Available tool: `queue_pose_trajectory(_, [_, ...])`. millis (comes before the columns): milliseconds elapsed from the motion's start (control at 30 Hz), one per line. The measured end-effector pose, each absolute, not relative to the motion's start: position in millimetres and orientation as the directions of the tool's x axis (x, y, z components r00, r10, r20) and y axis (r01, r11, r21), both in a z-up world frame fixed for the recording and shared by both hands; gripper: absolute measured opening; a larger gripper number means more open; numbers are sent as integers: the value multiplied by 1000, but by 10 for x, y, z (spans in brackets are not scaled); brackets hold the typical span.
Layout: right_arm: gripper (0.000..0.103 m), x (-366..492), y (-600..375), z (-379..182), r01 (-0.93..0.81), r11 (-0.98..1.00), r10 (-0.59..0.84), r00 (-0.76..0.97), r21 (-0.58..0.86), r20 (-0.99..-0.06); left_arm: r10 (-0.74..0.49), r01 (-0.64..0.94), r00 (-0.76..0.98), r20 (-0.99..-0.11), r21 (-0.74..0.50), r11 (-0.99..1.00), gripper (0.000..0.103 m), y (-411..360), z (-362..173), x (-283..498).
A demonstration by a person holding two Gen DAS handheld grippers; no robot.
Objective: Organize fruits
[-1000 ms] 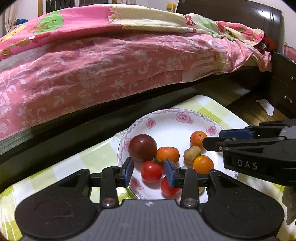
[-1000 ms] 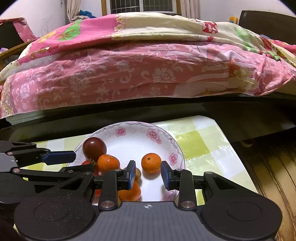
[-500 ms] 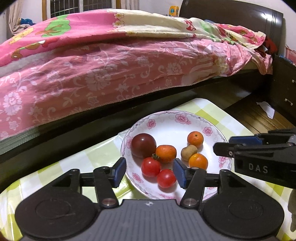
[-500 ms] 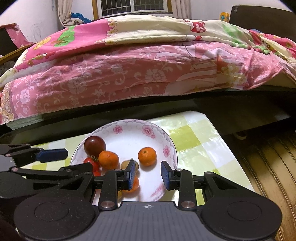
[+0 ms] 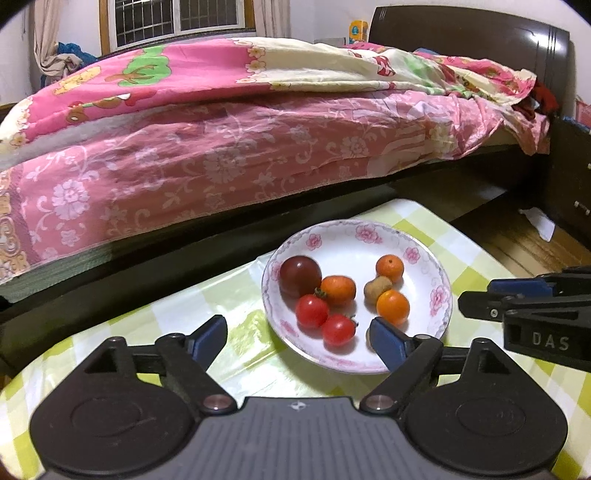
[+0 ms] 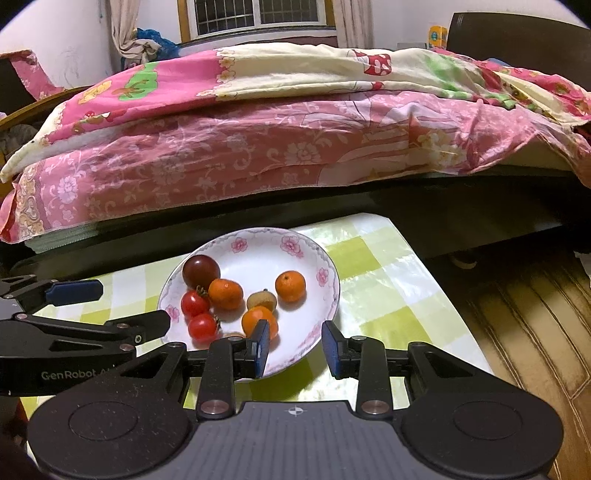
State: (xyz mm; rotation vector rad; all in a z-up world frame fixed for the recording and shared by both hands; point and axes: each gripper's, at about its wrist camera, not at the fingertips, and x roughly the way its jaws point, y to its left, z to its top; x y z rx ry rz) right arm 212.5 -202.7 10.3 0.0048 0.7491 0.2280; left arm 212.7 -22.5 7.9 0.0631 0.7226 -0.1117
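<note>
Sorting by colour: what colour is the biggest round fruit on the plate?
Dark purplish red, the biggest fruit, clearest in the left wrist view.

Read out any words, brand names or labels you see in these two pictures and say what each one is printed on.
"DAS": white letters on the side of the right gripper, seen from the left wrist camera.
"GenRobot A": pale lettering on the side of the left gripper, seen from the right wrist camera; the rest is cut off.
Yellow item by the headboard: print too small to read.
</note>
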Motion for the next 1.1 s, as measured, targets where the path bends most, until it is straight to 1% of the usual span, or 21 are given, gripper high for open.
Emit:
queue_pose_trajectory(33, [28,2099,-2023,108,-205,975,208,708,86,-674,-72,120,745,-663,27,992,99,-224,75,2098])
queue_pose_trajectory(167, [29,1992,-2006,130,-213,973,219,706,93,-674,-49,116,757,-652,59,992,100,-239,89,1996])
queue_pose_trajectory(267, [29,1919,-1995,123,-212,973,216,701,91,-679,-34,114,759,-650,81,990,103,-250,103,1940])
queue_pose_trajectory(400, [29,1828,-1995,109,-207,973,217,695,98,-686,-6,99,770,-637,110,989,103,-254,129,1863])
queue_pose_trajectory(600, [29,1667,-1983,150,-207,971,230,694,117,-682,-7,96,771,-637,105,990,103,-244,137,1735])
queue_pose_trajectory(833, [30,1516,-1947,189,-218,968,244,695,125,-677,29,79,776,-630,143,987,103,-246,129,1587])
queue_pose_trajectory(1100, [30,1396,-1962,198,-206,969,243,691,138,-681,36,68,782,-623,142,988,103,-229,174,1460])
